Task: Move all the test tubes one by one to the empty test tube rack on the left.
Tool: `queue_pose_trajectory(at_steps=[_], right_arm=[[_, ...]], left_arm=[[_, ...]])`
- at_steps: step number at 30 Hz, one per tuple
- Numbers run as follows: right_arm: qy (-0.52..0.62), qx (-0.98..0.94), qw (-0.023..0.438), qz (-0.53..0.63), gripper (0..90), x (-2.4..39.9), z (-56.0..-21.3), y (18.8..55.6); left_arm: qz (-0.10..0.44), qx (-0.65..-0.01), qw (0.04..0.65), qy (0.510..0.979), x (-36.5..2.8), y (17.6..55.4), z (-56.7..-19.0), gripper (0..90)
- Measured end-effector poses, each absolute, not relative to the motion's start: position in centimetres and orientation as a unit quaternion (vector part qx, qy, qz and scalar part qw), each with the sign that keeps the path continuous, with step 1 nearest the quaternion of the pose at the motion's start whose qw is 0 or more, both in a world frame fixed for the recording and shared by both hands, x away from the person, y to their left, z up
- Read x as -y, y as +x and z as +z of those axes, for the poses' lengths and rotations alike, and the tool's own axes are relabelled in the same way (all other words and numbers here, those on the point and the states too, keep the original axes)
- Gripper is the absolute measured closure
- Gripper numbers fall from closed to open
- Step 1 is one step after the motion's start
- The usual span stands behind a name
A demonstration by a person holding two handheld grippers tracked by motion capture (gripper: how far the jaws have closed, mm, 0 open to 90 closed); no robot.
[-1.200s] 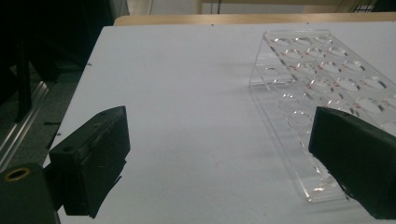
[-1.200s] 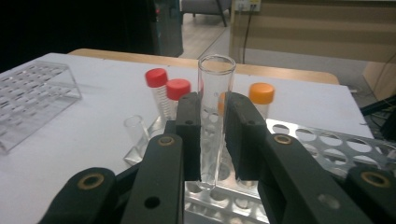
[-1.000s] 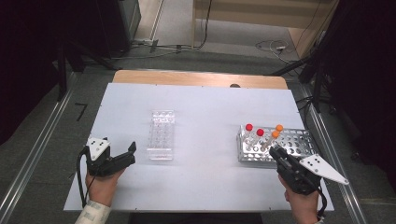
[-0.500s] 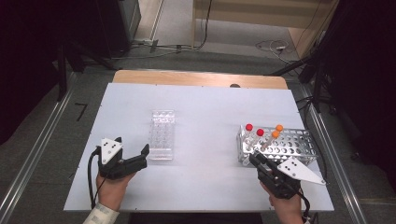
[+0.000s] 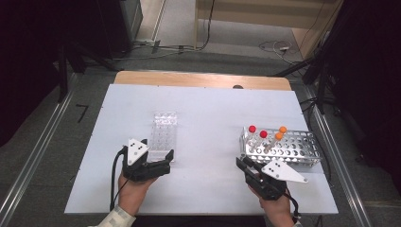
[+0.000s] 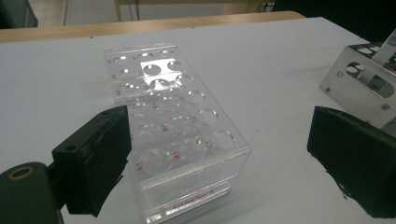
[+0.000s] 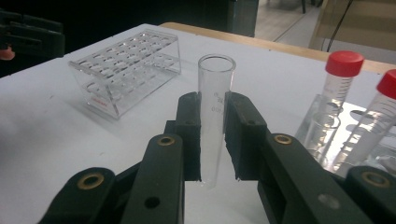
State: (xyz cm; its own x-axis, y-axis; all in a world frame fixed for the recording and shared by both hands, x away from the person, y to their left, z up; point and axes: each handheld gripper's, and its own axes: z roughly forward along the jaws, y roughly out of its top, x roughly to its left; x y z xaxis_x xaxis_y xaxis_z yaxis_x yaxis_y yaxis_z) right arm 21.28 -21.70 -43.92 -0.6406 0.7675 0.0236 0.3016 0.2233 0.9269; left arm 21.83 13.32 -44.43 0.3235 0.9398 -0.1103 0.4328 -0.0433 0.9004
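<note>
**Open tube held between metal rack and clear rack.**
The right gripper (image 7: pixel 212 135) is clamped on an uncapped tube (image 7: pixel 214 102), held upright above the table (image 5: pixel 208 118); the left gripper (image 6: pixel 219 154) is spread wide, empty, about the near end of the clear rack (image 6: pixel 173 126). No tube is yet seated in that one clear rack; insertion remains. In the one metal rack (image 5: pixel 283 151) four capped tubes are counted: two red (image 5: pixel 252 128), two orange (image 5: pixel 283 129).

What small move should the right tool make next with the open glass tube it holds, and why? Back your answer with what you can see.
Probably carry the open tube across toward the clear rack. The right tool is shut on it, upright and uncapped; the clear rack's holes look vacant, and the left tool stands open around its near end, seemingly to steady it.
</note>
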Motion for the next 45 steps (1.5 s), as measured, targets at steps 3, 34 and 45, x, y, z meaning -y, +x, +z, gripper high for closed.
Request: queue_pose_trajectory(at_steps=[3, 34, 45], right_arm=[[0.350, -0.754, 0.226, 0.508, 73.7, 21.0, -44.0, 21.4], [0.307, -0.790, 0.206, 0.490, 73.6, 14.8, -45.8, 22.9], [0.296, -0.790, 0.205, 0.497, 73.6, 14.2, -45.6, 22.5]], left_arm=[[0.272, -0.508, 0.462, 0.674, -12.5, 22.2, -44.5, 6.9], [0.201, -0.404, 0.506, 0.735, -4.7, 22.0, -42.0, 34.2], [0.193, -0.380, 0.500, 0.754, -3.6, 22.0, -42.4, 64.2]])
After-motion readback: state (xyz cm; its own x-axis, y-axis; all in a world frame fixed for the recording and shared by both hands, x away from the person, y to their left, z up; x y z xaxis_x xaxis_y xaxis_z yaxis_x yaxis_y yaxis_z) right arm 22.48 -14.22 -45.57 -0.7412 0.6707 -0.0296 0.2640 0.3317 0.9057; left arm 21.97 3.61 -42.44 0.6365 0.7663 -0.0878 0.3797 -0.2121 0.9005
